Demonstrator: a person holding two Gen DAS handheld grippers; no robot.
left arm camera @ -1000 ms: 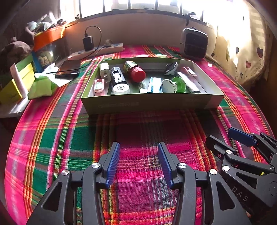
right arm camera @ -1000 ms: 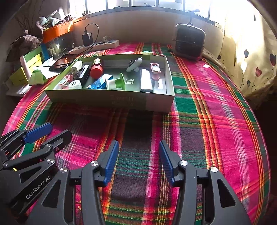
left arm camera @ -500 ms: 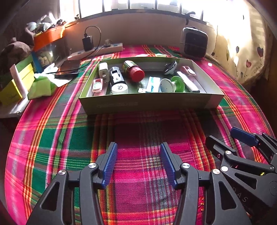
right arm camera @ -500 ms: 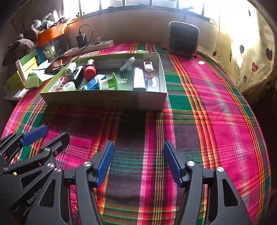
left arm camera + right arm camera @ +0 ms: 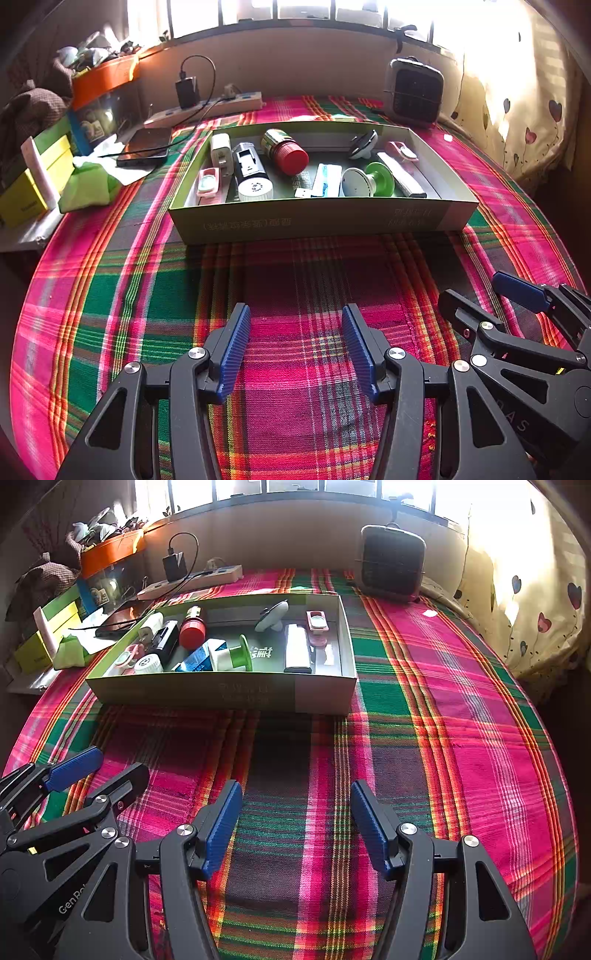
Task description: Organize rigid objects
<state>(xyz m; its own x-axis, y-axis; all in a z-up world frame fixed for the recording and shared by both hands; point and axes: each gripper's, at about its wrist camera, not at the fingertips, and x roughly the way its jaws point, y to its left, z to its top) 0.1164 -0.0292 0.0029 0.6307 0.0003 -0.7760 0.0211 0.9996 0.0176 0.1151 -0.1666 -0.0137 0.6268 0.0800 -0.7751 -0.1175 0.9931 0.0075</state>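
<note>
left gripper (image 5: 295,347): black frame | fingers (image 5: 234,352): ribbed blue pads | silver screws | right gripper (image 5: 295,823): same build | white "GenRob…" lettering on left gripper's side

1. White lettering "GenRob", cut off by the frame edge, runs along the black body of the left gripper (image 5: 86,771), seen from the right wrist camera.
2. Faint letters "DAS" mark the black body of the right gripper (image 5: 491,295), seen from the left wrist camera.
3. Chinese characters on the cardboard box (image 5: 321,221) front wall appear upside down, too small to read.
</note>
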